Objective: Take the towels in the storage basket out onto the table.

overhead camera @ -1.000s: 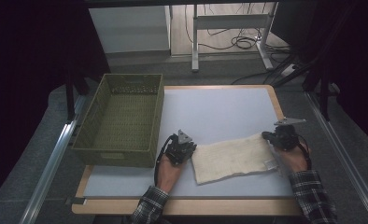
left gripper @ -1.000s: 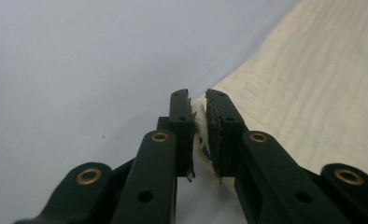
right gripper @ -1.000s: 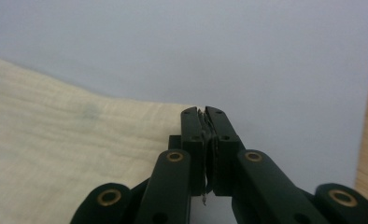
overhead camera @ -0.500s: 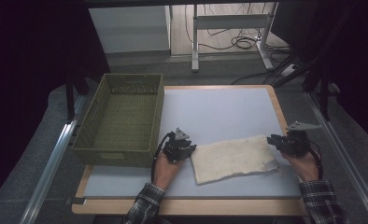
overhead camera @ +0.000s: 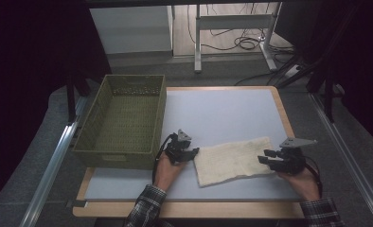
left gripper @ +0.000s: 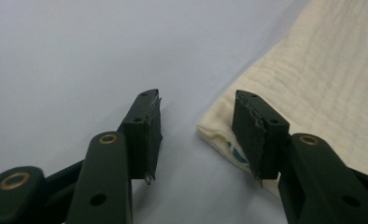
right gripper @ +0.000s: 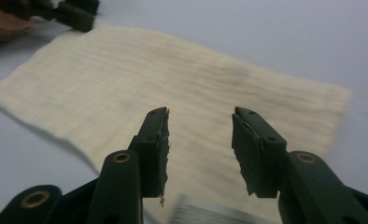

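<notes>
The table (overhead camera: pixel 232 109) has a pale grey top with a wooden edge. A cream cloth (overhead camera: pixel 233 160) lies flat on it; a green woven basket (overhead camera: pixel 123 118) stands at its left side.

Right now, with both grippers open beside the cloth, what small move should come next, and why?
Probably fold again: bring the left gripper onto the near-left corner of the cloth and close. Its jaws have just been opening, and that corner lies beside one jaw, unheld, with the basket waiting.

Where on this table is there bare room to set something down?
The mat lies bare between the basket, the far table edge and the cloth. A narrow bare strip runs along the near edge. It is crowded near the cloth, with the left claw and right claw at its ends.
</notes>
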{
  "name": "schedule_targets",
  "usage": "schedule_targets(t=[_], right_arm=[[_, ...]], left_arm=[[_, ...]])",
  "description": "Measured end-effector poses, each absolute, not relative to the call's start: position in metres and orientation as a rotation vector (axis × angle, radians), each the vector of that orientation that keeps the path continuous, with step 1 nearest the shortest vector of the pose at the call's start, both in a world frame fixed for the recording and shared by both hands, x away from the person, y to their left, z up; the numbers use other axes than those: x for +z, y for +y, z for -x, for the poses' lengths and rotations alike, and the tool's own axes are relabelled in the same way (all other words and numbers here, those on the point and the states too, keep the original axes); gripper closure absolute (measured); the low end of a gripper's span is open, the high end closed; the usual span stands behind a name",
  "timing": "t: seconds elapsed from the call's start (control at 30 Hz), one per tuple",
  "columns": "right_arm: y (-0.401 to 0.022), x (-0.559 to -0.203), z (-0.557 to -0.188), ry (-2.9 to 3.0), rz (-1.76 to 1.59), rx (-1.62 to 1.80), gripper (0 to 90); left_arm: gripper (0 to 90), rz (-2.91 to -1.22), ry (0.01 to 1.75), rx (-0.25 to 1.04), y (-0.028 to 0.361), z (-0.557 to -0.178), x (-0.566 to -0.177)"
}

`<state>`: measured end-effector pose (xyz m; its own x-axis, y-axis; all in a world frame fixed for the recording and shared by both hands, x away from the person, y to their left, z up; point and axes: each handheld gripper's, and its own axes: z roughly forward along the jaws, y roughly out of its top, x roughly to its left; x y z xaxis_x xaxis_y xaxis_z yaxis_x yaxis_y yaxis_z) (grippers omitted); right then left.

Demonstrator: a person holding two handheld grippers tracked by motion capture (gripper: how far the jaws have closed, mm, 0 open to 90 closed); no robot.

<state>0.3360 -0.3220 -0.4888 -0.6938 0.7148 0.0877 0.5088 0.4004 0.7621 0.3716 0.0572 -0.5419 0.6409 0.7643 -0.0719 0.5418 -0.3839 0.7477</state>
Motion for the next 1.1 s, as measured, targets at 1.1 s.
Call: schedule_targets(t=[1.1], right_arm=[[-0.153,-0.522,-0.291,2.773,-0.64,1.243,62.4]], left_arm=[[53.6,-2.084,1.016,0.375,0.057,-0.371,-0.543]])
